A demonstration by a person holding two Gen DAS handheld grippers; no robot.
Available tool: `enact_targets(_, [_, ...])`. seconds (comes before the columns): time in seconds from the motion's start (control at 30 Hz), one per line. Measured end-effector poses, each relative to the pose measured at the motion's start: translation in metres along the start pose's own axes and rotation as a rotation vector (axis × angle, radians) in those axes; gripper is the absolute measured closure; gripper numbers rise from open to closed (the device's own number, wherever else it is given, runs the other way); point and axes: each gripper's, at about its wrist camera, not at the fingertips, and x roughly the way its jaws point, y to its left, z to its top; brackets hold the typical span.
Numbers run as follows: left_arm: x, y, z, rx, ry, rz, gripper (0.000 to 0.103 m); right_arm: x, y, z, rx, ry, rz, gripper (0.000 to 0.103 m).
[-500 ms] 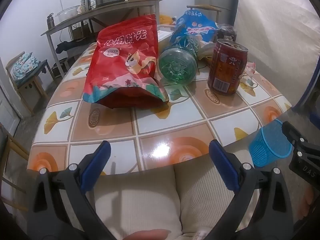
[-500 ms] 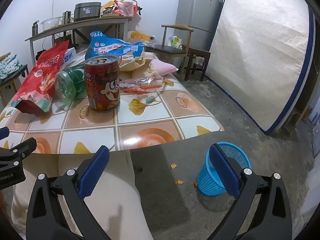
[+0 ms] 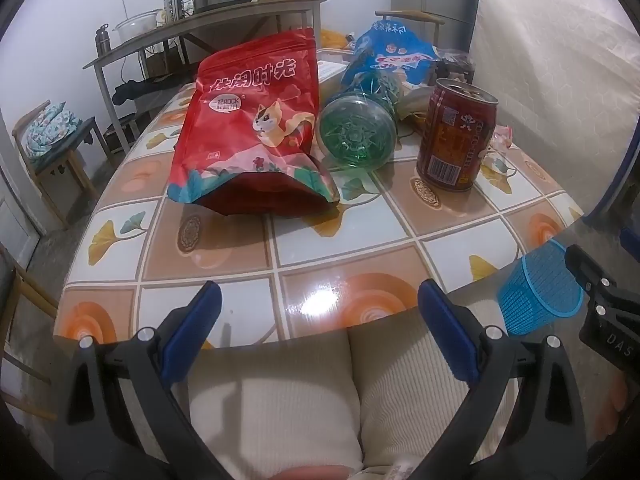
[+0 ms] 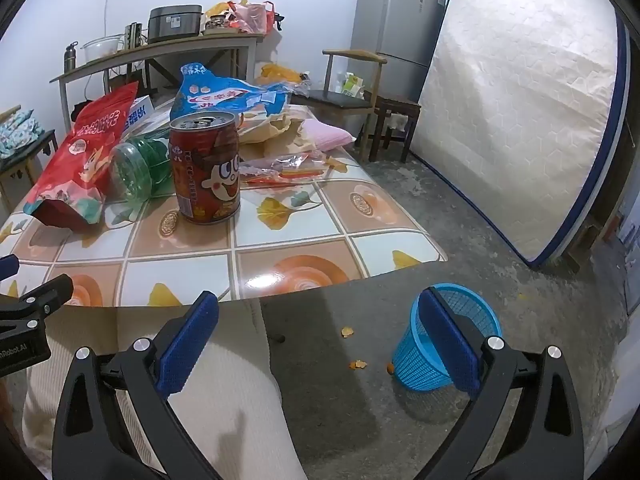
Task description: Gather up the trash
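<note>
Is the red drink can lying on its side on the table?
No, the red can stands upright on the tiled table, its pull-tab top facing up, beside the green bottle that lies on its side.

Each gripper (image 3: 320, 312) (image 4: 320, 316) has black plastic arms, blue bumpy pads, shiny silver screws, and cream ribbed trousers (image 3: 280, 392) show behind the tongs.

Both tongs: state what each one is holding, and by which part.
Nothing is held. The left tongs and right tongs both stand wide open short of the table, away from the red can.
</note>
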Motion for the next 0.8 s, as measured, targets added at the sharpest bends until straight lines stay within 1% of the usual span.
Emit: enact_targets(0.8, [0.0066, 0.0055, 0.0006, -0.019, 0.016, 0.004, 0.008, 0.0028, 0.0005, -0.0028, -0.001, 0.0, 0.0, 0.006])
